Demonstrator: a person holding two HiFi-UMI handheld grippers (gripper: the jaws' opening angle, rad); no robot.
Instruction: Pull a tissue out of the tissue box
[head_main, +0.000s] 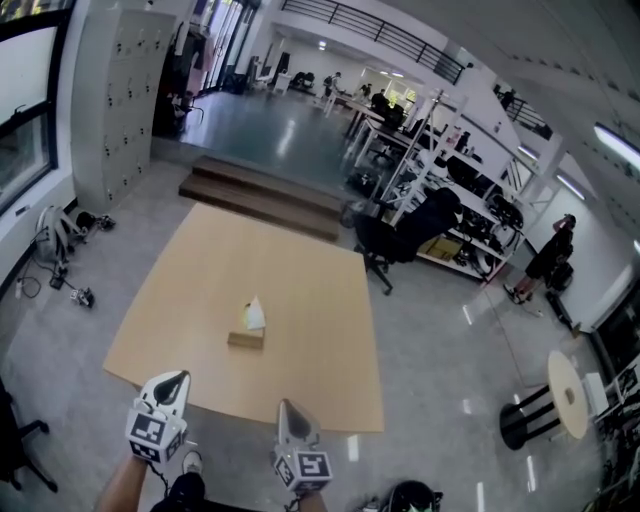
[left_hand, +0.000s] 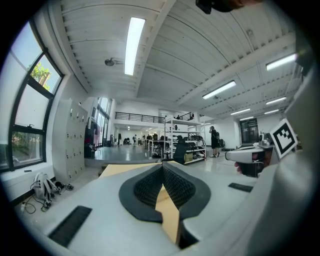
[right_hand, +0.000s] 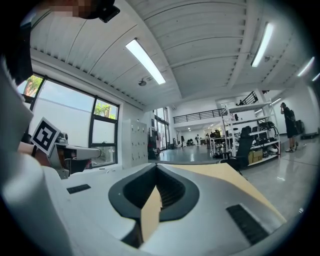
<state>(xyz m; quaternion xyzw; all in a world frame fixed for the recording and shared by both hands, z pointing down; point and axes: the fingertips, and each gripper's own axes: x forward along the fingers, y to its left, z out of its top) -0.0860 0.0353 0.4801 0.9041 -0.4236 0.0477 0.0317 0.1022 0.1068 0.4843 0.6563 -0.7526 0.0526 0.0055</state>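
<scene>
A low brown tissue box (head_main: 246, 340) sits near the middle of the light wooden table (head_main: 300, 270), and a white tissue (head_main: 255, 314) sticks up from its top. Both grippers are held at the table's near edge, short of the box. My left gripper (head_main: 178, 378) is shut with nothing in it, and so is my right gripper (head_main: 287, 405). In the left gripper view the left gripper (left_hand: 162, 167) has its jaws closed tip to tip over the tabletop (left_hand: 125, 169). The right gripper view shows the right gripper (right_hand: 156, 167) the same way. Neither gripper view shows the box.
A black office chair (head_main: 385, 240) stands at the table's far right corner. Wooden steps (head_main: 260, 195) lie beyond the far edge. Grey lockers (head_main: 125, 90) and a backpack (head_main: 50, 235) are at the left. A small round table (head_main: 565, 395) and a standing person (head_main: 548, 255) are at the right.
</scene>
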